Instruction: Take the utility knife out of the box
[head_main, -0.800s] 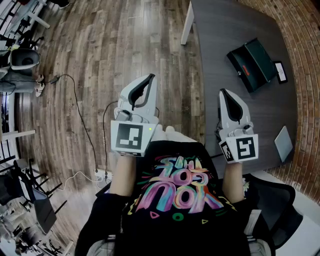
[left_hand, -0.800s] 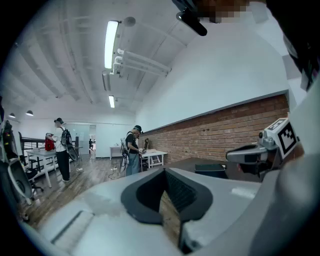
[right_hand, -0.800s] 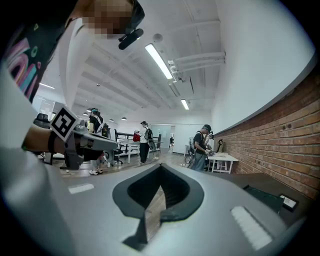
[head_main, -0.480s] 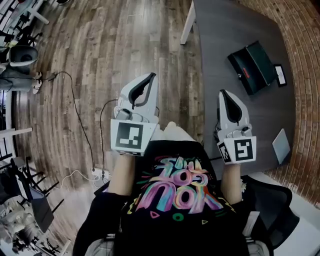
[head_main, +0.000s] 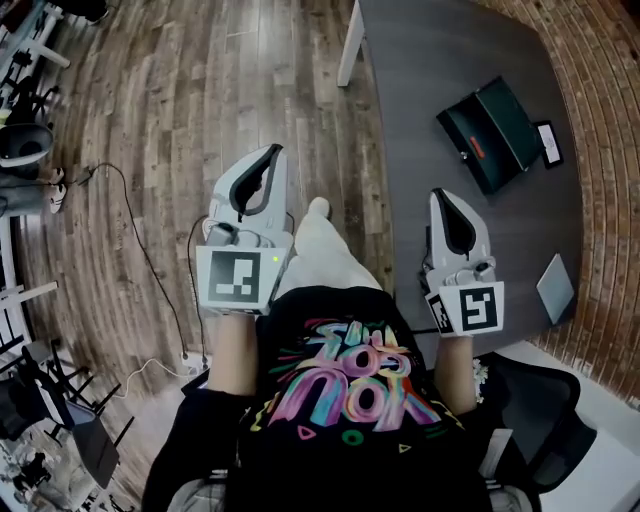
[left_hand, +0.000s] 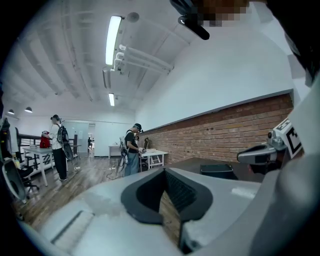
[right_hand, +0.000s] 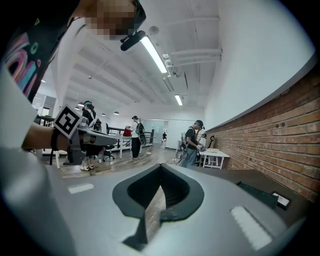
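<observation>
1. Two grippers were held out ahead of the person's torso, side by side and well apart. Each pointed forward and dipped only slightly below level.
2. The left gripper (head_main: 273, 152) hung over the wooden floor (head_main: 150, 120), to the left of the table (head_main: 430, 70). Its bare left forearm (head_main: 230, 350) ran straight back and stayed tucked close to the body.
3. In the left gripper view, its jaws met at the tips. Only the rounded hollow lay behind them and nothing was inside it, so this claw was closed and empty.
4. The right gripper (head_main: 441, 196) hovered above the near edge of the dark grey table. The right forearm (head_main: 455, 375) was likewise drawn in beside the torso.
5. In the right gripper view, its jaws also touched at the tips with nothing between them, so this claw was closed and carried nothing.
6. The left cube (head_main: 236, 280) and the right cube (head_main: 470, 308) sat at the rear ends of the grippers, their square markers facing up toward the head camera.
7. A leg in pale trousers (head_main: 315, 240) stretched forward between the two grippers.
8. The box (head_main: 515, 120) lay open on the far right part of the table. It was well ahead of the right gripper, off to its right, and neither claw touched it.
9. The utility knife (head_main: 477, 150) showed only as a small orange-red strip in the box's left half, too small to make out in detail.
</observation>
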